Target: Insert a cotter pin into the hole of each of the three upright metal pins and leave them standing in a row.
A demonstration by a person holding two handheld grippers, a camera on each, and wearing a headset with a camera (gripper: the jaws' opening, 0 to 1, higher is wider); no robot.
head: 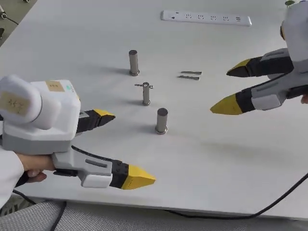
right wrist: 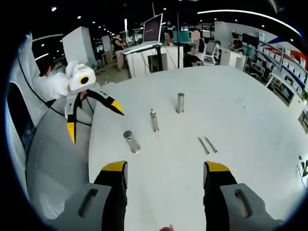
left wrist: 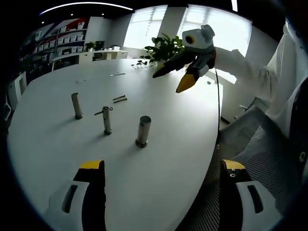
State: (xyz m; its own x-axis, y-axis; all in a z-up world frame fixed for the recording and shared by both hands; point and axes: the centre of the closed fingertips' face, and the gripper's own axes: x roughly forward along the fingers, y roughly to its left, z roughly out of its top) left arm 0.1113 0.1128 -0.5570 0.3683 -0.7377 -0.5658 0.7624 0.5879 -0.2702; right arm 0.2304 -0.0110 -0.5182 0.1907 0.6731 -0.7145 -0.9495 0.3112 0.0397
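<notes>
Three upright metal pins stand in a slanted row on the white table: the far pin (head: 134,62), the middle pin (head: 146,94) and the near pin (head: 161,120). A cotter pin (head: 144,86) sits through the middle pin's hole. Two loose cotter pins (head: 190,75) lie to the right of the row. My left gripper (head: 122,147) hovers open at the lower left, short of the near pin (left wrist: 142,131). My right gripper (head: 230,88) hangs open at the right, beyond the loose cotter pins (right wrist: 207,145). Neither holds anything.
A white power strip (head: 206,18) lies at the far edge of the table (head: 226,159). A black cable (head: 231,215) runs along the near edge. A grey mesh chair (left wrist: 250,139) stands beside the table. A potted plant (left wrist: 163,48) stands at the far end.
</notes>
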